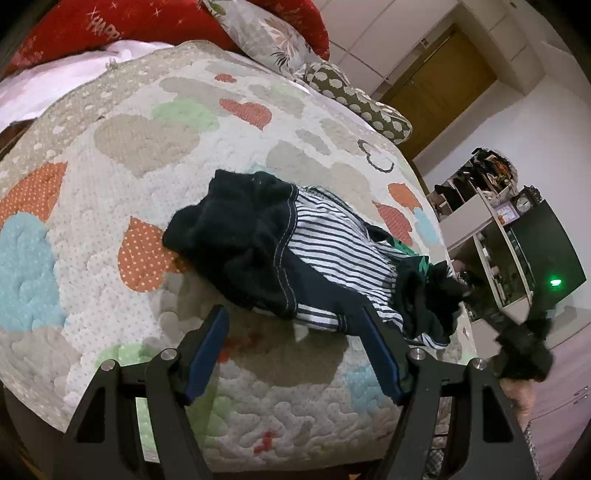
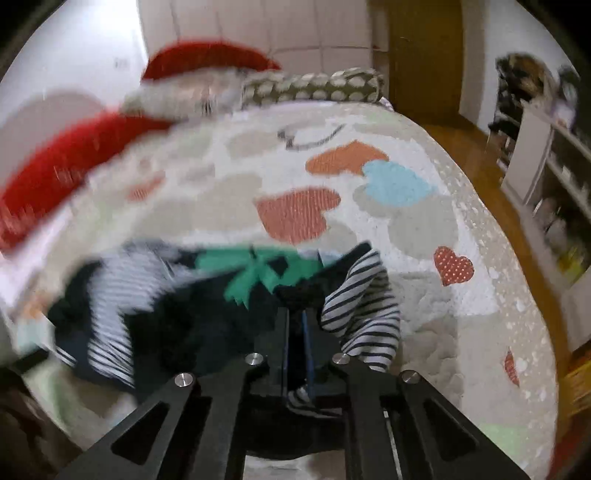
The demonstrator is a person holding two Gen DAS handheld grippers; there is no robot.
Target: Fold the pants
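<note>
The pants (image 1: pixel 280 254) are a crumpled heap of dark navy cloth with navy-and-white striped lining and a green patch, lying on the heart-patterned quilt (image 1: pixel 147 155). My left gripper (image 1: pixel 295 317) is open and empty, its blue-padded fingers (image 1: pixel 210 350) spread just short of the heap's near edge. In the right wrist view my right gripper (image 2: pixel 297 314) is shut on the pants (image 2: pixel 207 310), pinching dark and striped cloth at the heap's right end. That view is motion-blurred on the left.
A red blanket (image 1: pixel 110 26), a floral pillow (image 1: pixel 266 33) and a spotted bolster (image 1: pixel 362 99) lie at the bed's head. The bed's right edge drops to a wooden floor (image 2: pixel 491 206). Shelves (image 1: pixel 491 229) and a door (image 1: pixel 439 85) stand beyond.
</note>
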